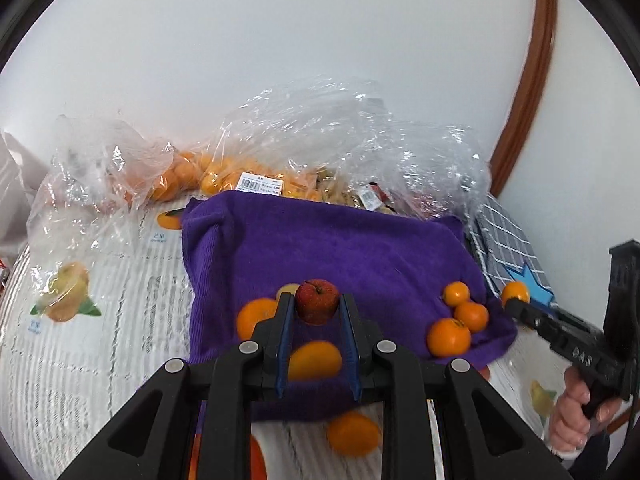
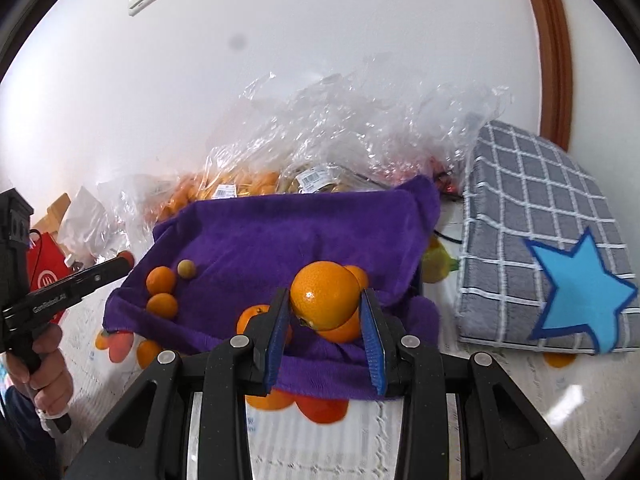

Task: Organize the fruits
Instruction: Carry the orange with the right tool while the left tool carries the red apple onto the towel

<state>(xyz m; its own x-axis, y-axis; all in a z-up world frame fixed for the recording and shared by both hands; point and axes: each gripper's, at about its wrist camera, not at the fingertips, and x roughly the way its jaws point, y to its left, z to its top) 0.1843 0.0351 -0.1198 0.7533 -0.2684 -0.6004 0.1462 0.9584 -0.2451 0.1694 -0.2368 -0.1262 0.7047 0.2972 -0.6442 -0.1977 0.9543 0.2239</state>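
White wall behind; patterned tablecloth is being covered by a purple towel bearing loose oranges. Left gripper — a small red apple is being pinched above the towel. Right gripper — an orange is being clamped between its pads, likewise above the towel.

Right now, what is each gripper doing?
Left gripper: shut on the red apple.
Right gripper: shut on the orange.
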